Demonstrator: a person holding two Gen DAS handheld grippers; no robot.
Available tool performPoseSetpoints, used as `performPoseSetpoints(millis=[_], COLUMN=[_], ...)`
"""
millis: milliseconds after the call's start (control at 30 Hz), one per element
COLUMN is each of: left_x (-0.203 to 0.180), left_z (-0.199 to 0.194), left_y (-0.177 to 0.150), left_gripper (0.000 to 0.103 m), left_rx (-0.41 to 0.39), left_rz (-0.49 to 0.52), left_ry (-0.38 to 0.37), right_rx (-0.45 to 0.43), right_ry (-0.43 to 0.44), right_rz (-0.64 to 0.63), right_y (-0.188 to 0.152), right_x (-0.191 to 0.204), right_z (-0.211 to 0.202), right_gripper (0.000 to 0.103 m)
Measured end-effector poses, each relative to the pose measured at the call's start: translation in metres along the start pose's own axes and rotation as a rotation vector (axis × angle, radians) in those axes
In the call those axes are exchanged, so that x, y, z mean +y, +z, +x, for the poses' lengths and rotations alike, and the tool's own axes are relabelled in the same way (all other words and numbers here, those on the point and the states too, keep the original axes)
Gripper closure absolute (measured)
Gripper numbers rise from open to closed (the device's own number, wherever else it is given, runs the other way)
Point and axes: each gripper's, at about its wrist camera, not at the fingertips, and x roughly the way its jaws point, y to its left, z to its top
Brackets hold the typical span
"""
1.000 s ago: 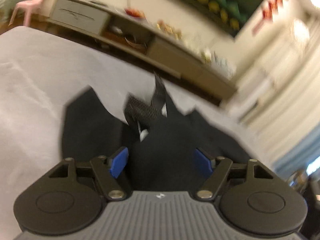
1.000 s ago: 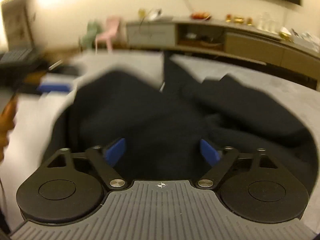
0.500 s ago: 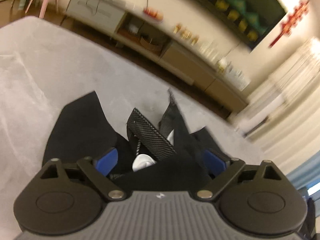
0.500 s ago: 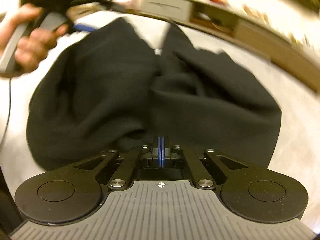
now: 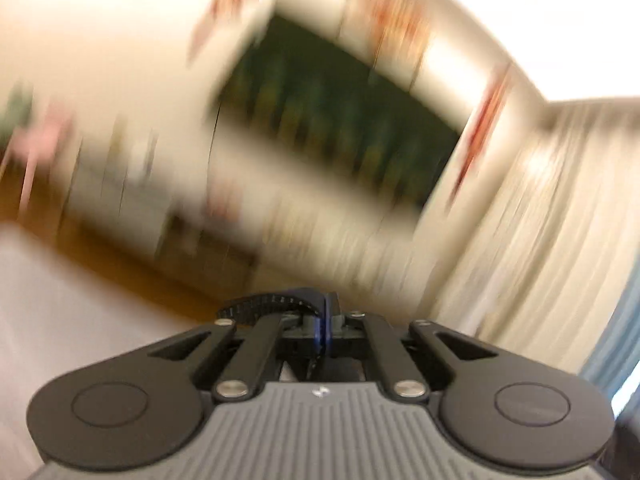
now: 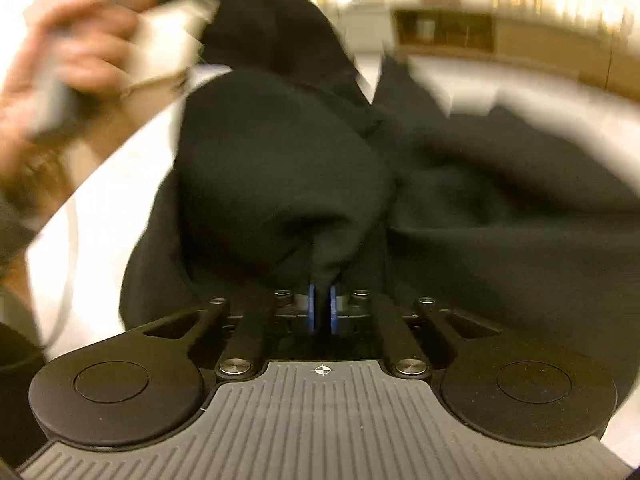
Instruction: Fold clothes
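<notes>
Garment [image 6: 280, 168], black, bunched just ahead of right hand-held gripper [image 6: 322, 312], a fold pinched between its pads

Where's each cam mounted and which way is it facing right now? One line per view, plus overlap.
Left wrist: on the left gripper, shut on a scrap of black garment, aimed up at the blurred wall.
Right wrist: on the right gripper, shut on the black garment, aimed down at it; person's left hand upper left.
Shared: garment, sideboard wall.

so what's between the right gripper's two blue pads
A pinched fold of the black garment sits between the pads of the right gripper, seen in the right wrist view.
</notes>
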Motion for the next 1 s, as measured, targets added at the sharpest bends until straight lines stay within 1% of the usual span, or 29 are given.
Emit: performPoseSetpoints(millis=[33,67,100,133,167,200,233,267,300,333,367,400,433,467,500,533,600,633,667,700,733,767,800,833,900,933,967,1000], left_x=[0.005,0.016,0.032,0.047,0.069,0.088,0.109,0.123,0.133,0.144,0.147,0.143,0.135,0.127,0.118,0.109,0.092,0.086,0.076,0.066,0.057,0.047,0.040,0.034,0.024,0.027,0.030,0.032], left_z=[-0.019,-0.024,-0.016,-0.008,0.002,0.004,-0.001,-0.007,-0.014,-0.020,-0.026,-0.030,-0.034,-0.038,-0.041,-0.044,-0.044,-0.035,-0.025,-0.003,0.018,0.044,0.072,0.098,0.149,0.175,0.187,0.199], left_y=[0.004,0.000,-0.014,-0.029,-0.053,-0.076,-0.102,-0.116,-0.123,-0.129,-0.122,-0.111,-0.102,-0.093,-0.085,-0.079,-0.071,-0.072,-0.070,-0.070,-0.070,-0.071,-0.074,-0.087,-0.113,-0.128,-0.140,-0.152], left_gripper=[0.101,0.101,0.100,0.100,0.100,0.099,0.098,0.096,0.096,0.093,0.089,0.082,0.070,0.062,0.050,0.046,0.046,0.045,0.044,0.041,0.035,0.029,0.017,0.012,0.013,0.015,0.016,0.021], left_rx=[-0.052,-0.030,0.069,0.170,0.325,0.438,0.526,0.573,0.609,0.642,0.613,0.570,0.522,0.474,0.429,0.373,0.327,0.319,0.329,0.363,0.398,0.470,0.551,0.641,0.821,0.895,0.940,0.985], left_rz=[-0.003,-0.007,-0.008,-0.009,-0.030,-0.063,-0.119,-0.164,-0.233,-0.301,-0.337,-0.316,-0.261,-0.207,-0.165,-0.125,-0.084,-0.073,-0.057,-0.044,-0.032,-0.025,-0.002,0.024,0.077,0.087,0.096,0.105], left_ry=[0.041,0.154,0.265,0.377,0.502,0.597,0.638,0.639,0.642,0.643,0.599,0.585,0.601,0.616,0.639,0.670,0.685,0.672,0.629,0.578,0.527,0.451,0.386,0.359,0.306,0.349,0.369,0.390], right_rx=[-0.034,-0.050,-0.027,0.017,0.062,0.098,0.117,0.113,0.091,0.060,0.018,-0.027,-0.073,-0.122,-0.168,-0.198,-0.227,-0.212,-0.184,-0.157,-0.136,-0.114,-0.086,-0.061,-0.047,-0.044,-0.035,-0.025], right_ry=[-0.009,-0.006,0.004,0.018,0.033,0.023,0.006,-0.002,-0.001,0.008,0.023,0.034,0.038,0.029,0.002,-0.046,-0.164,-0.228,-0.283,-0.319,-0.342,-0.356,-0.359,-0.351,-0.326,-0.324,-0.325,-0.324], right_rz=[-0.001,0.026,0.056,0.089,0.121,0.138,0.138,0.140,0.152,0.172,0.199,0.228,0.259,0.294,0.333,0.375,0.457,0.484,0.493,0.485,0.468,0.455,0.452,0.458,0.462,0.452,0.433,0.410], right_y=[0.003,0.006,0.007,0.005,0.004,0.002,0.001,0.001,0.003,0.005,0.008,0.013,0.021,0.027,0.029,0.028,0.025,0.023,0.022,0.024,0.026,0.026,0.024,0.020,0.015,0.017,0.019,0.019], right_x=[-0.002,-0.007,-0.011,-0.016,-0.021,-0.023,-0.025,-0.026,-0.029,-0.034,-0.040,-0.046,-0.055,-0.064,-0.075,-0.088,-0.114,-0.126,-0.135,-0.143,-0.150,-0.156,-0.161,-0.164,-0.164,-0.165,-0.166,-0.166], right_z=[-0.008,-0.013,-0.011,-0.006,0.000,0.003,0.003,-0.002,-0.012,-0.023,-0.037,-0.053,-0.068,-0.081,-0.091,-0.097,-0.099,-0.095,-0.089,-0.082,-0.068,-0.054,-0.037,-0.026,-0.026,-0.013,-0.006,-0.003], right_gripper=[0.103,0.103,0.103,0.094,0.088,0.078,0.073,0.072,0.064,0.055,0.052,0.048,0.042,0.040,0.034,0.030,0.026,0.026,0.026,0.026,0.025,0.024,0.024,0.024,0.024,0.024,0.024,0.032])
